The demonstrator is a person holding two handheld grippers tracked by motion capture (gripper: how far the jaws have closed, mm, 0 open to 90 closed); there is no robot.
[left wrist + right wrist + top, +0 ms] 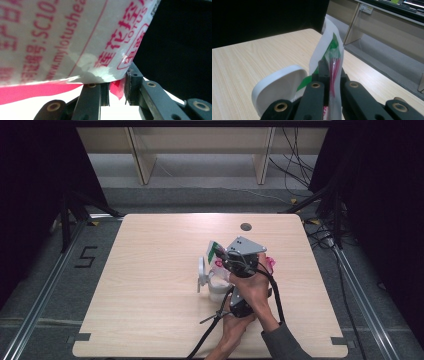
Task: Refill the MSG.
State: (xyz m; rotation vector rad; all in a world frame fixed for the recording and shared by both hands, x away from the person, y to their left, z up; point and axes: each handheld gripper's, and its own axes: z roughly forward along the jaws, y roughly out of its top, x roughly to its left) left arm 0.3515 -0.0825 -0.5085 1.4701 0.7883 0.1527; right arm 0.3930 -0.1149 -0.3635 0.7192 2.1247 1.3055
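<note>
Left gripper view: the left tool, jaws nearly closed, pinches the pouch's red edge; readable print includes "LOTUS" and "www.mylotushea". Right tool is clamped on the green-printed top edge. Pouch stands right of worktop centre, white lid at nine o'clock.

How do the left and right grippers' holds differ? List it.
The left gripper pinches the packet's pink edge; the right gripper clamps its green-printed edge. The left gripper's jaws keep a small gap filled with film; the right gripper's jaws sit tight together. Both are shut on the same packet.
</note>
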